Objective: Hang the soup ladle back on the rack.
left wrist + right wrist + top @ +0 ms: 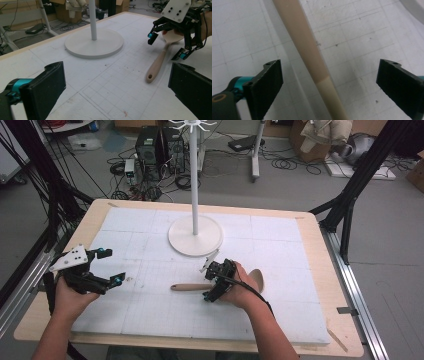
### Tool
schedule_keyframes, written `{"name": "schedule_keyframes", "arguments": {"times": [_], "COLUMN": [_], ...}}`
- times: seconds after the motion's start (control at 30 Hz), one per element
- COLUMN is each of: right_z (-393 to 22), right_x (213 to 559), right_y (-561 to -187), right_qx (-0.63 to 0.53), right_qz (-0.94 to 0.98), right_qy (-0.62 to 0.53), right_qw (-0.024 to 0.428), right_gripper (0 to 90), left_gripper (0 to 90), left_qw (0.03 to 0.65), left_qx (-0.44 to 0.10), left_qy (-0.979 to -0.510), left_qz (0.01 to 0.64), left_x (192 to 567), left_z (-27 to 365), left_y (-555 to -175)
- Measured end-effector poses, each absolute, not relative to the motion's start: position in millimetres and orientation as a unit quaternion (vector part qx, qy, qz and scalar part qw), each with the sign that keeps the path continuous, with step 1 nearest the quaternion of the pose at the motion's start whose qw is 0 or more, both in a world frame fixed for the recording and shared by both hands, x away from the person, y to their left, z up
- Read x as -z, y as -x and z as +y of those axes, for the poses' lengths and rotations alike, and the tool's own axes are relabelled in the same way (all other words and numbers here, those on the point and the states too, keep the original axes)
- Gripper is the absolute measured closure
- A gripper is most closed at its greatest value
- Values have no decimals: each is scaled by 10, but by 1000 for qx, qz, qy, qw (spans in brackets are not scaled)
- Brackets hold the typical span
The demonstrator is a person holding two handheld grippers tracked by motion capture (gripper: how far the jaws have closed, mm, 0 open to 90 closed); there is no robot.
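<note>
A wooden spoon (190, 287) lies on the white gridded mat (150, 310), handle to the left, bowl under the person's right hand. My right gripper (209, 284) hangs low over the spoon and stands open, one jaw on each side of the handle and neither pad touching it. In the right gripper view the handle (307, 45) runs up between the two black pads of that gripper (329, 85). My left gripper (112, 266) stays at the mat's left edge, open and holding nothing. The left gripper view looks past its own jaws (117, 87) to the spoon (157, 65) and the right gripper (166, 47).
A white stand with a round base (195, 237) and a tall pole rises just behind the spoon; its base (94, 43) is to the left of the spoon in the left gripper view. The wooden table rim (340, 340) frames the mat. Black frame legs (350, 205) stand at the right.
</note>
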State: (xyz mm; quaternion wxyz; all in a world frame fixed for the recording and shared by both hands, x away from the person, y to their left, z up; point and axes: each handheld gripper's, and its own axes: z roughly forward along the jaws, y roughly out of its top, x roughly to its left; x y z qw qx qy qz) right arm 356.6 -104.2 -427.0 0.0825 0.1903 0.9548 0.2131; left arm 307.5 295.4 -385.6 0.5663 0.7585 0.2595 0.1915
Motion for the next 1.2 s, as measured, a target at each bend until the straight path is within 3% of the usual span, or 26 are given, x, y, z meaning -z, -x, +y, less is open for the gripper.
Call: {"name": "schedule_keyframes", "arguments": {"times": [0.3, 0.67, 1.2], "right_z": [-1067, -1109, -1095], "right_x": [4275, 4240, 4244], "right_y": [-3612, -3607, -3519], "right_qx": [-216, -218, -221], "right_qz": [959, 959, 961], "right_qy": [-181, -176, -162], "right_qw": [38, 33, 43], "right_gripper": [340, 627, 769], "left_gripper": [17, 17, 17], "left_qw": [565, 561, 558], "left_qx": [-193, -194, -201], "left_qy": [-760, -764, -765], "left_qz": [258, 253, 252], "left_x": [3856, 3839, 3795], "left_z": [2945, 2893, 2913], "left_y": [-3074, -3075, -3072]}}
